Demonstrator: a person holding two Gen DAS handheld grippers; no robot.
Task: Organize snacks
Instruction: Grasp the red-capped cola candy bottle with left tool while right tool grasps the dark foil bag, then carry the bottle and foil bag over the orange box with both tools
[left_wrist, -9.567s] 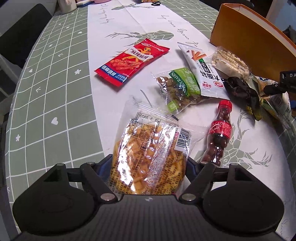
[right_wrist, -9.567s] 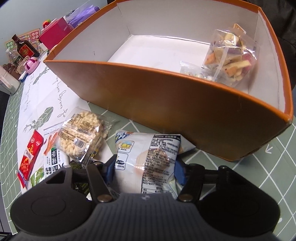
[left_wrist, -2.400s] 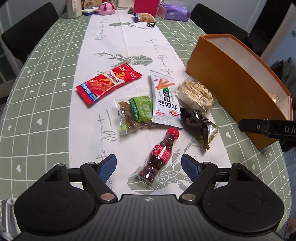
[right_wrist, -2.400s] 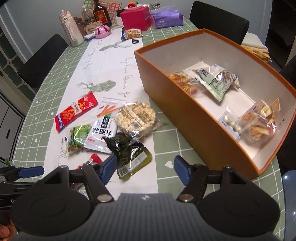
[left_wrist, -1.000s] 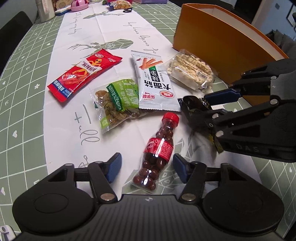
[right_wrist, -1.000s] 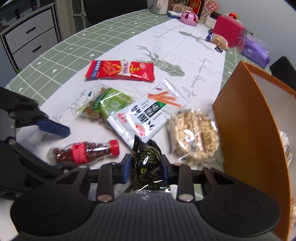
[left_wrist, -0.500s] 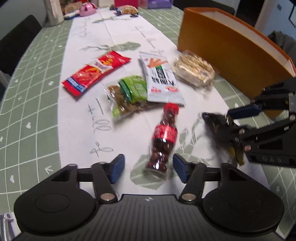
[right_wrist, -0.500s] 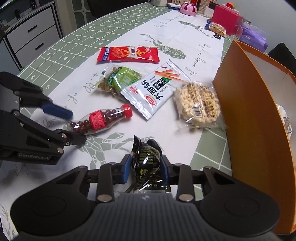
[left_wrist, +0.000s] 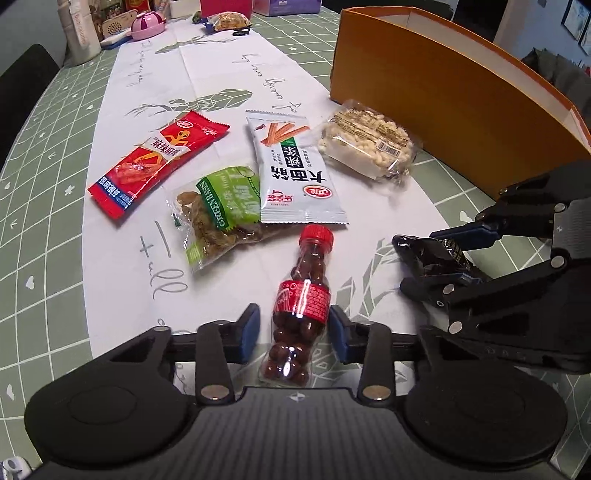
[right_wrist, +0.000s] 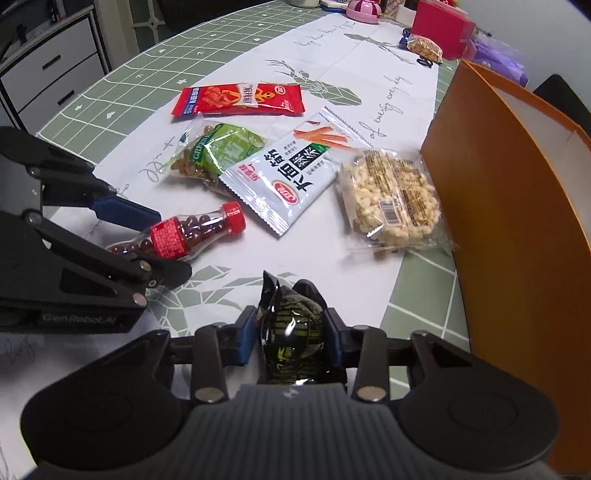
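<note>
A small clear bottle (left_wrist: 301, 295) of brown candy balls, with a red cap and label, lies on the white runner. My left gripper (left_wrist: 293, 329) straddles its lower half, jaws closing, with the blue pads against its sides. In the right wrist view the bottle (right_wrist: 184, 234) sits between the left gripper's (right_wrist: 149, 243) fingers. My right gripper (right_wrist: 290, 334) is shut on a crumpled dark green packet (right_wrist: 291, 306); its jaws are easing open slightly, but the pads still press on it. The left wrist view shows that right gripper (left_wrist: 424, 258) and packet (left_wrist: 417, 251) just right of the bottle.
An orange box (left_wrist: 443, 92) stands open at the right. On the runner lie a red packet (left_wrist: 159, 162), a green raisin bag (left_wrist: 221, 206), a white packet (left_wrist: 291, 177) and a puffed rice cake (left_wrist: 369, 147). Bottles and boxes crowd the table's far end.
My left gripper's jaws have come in from wide apart onto the candy bottle. The right gripper keeps its hold on the dark packet and has drifted slightly lower.
</note>
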